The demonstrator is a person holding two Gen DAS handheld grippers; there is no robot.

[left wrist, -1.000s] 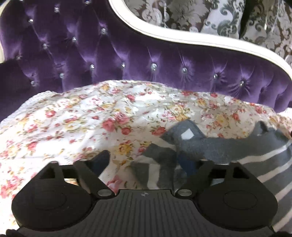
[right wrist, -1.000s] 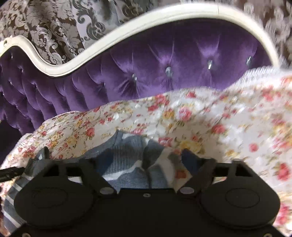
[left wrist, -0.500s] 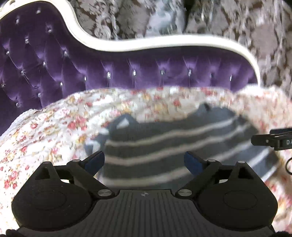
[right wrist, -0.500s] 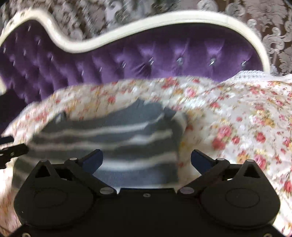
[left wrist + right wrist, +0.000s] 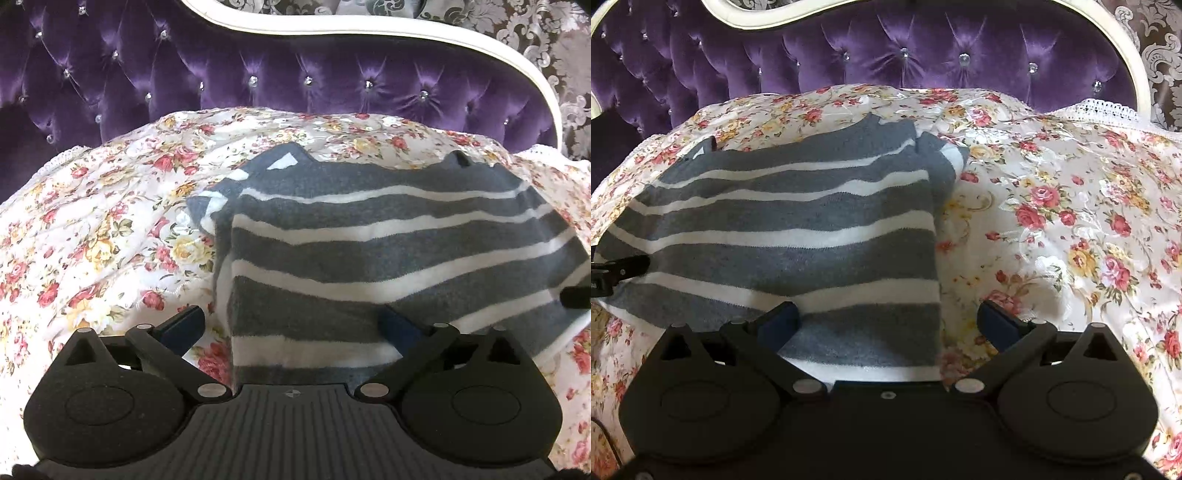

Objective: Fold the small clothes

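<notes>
Your left gripper (image 5: 291, 325) and right gripper (image 5: 888, 321) both stand wide open, gripping nothing. Each straddles a near corner of the striped garment (image 5: 369, 251), which lies flat on the floral bedspread (image 5: 1052, 206), spread ready for folding.

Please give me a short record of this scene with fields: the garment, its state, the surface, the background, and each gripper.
garment: grey sweater with white stripes
state: lying flat and spread, sides folded in
surface: floral bedspread
background: purple tufted headboard with a white frame
left gripper: open, above the sweater's near left corner, holding nothing
right gripper: open, above the sweater's near right corner, holding nothing
</notes>
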